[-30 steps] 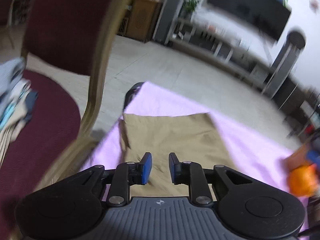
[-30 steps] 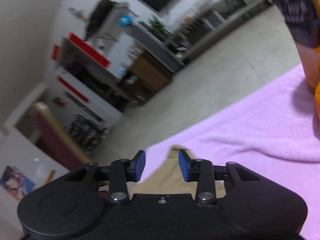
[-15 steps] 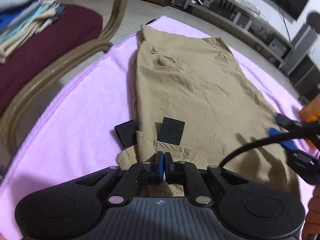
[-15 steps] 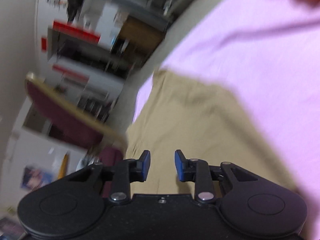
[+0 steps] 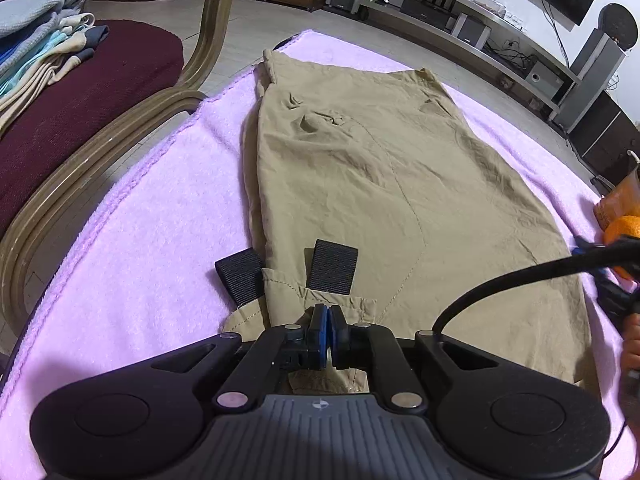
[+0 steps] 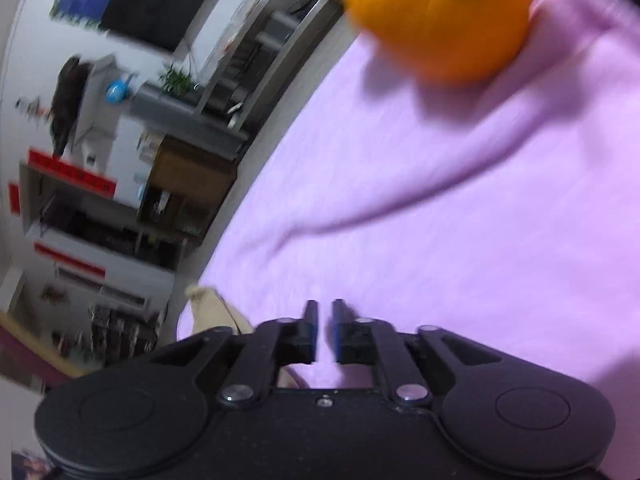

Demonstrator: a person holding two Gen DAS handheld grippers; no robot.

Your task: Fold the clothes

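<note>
While the khaki trousers (image 5: 384, 184) lie spread lengthwise on the pink cloth (image 5: 152, 240) covering the desk, running straight ahead of the left tongs (image 5: 329, 330), no fold in this garment is visible yet. The left tongs are pressed together on the near hem, just behind two black straps (image 5: 334, 266), so that corner is gripped. The right tongs (image 6: 325, 330) have just been closing and stand narrow with a slit between the pads; only pink cloth shows in that gap, though the view is blurred and fabric may lie beneath, unseen. A khaki corner (image 6: 208, 304) sits just to their left. To the far left of the left tongs, folded garments (image 5: 40, 52) are stacked on a chair (image 5: 104, 92), suggesting earlier pieces are finished. Remaining, by my judgement: secure the second corner, then fold and stack.
</note>
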